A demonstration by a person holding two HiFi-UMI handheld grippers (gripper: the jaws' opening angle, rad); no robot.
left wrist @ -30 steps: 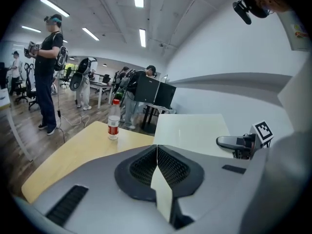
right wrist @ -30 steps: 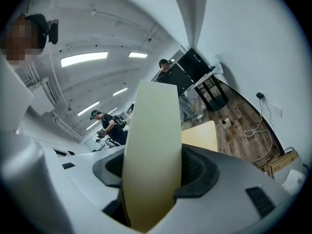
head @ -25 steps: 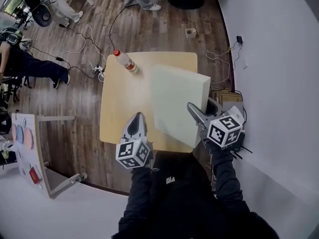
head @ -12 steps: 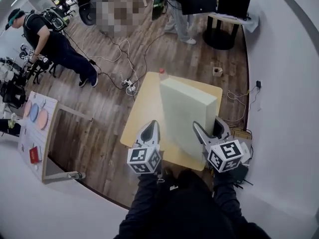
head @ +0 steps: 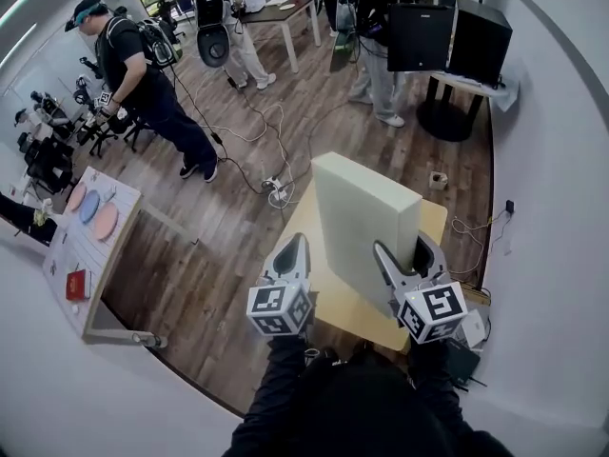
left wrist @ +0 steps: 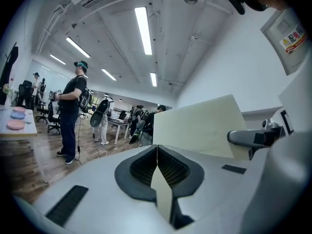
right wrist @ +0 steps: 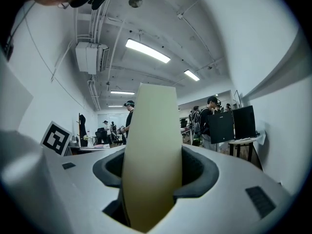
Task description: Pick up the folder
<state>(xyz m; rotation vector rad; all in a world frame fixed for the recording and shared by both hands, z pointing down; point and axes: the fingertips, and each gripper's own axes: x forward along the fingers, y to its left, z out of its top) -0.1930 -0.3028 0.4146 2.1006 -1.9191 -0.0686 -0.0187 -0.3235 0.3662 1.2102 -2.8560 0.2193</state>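
Pale cream, thick rectangular folder (head: 362,217) is at centre frame in the head view, held upright on edge over the light wooden rectangular surface (head: 357,314). The right gripper (head: 407,255), lower right of centre, has its jaws partly open and clamped on the folder's near edge; the right gripper view shows the cream edge filling the gap between the pads. The left gripper (head: 290,252), lower centre-left, sits just beside the folder without touching it, its jaws closed together on nothing.
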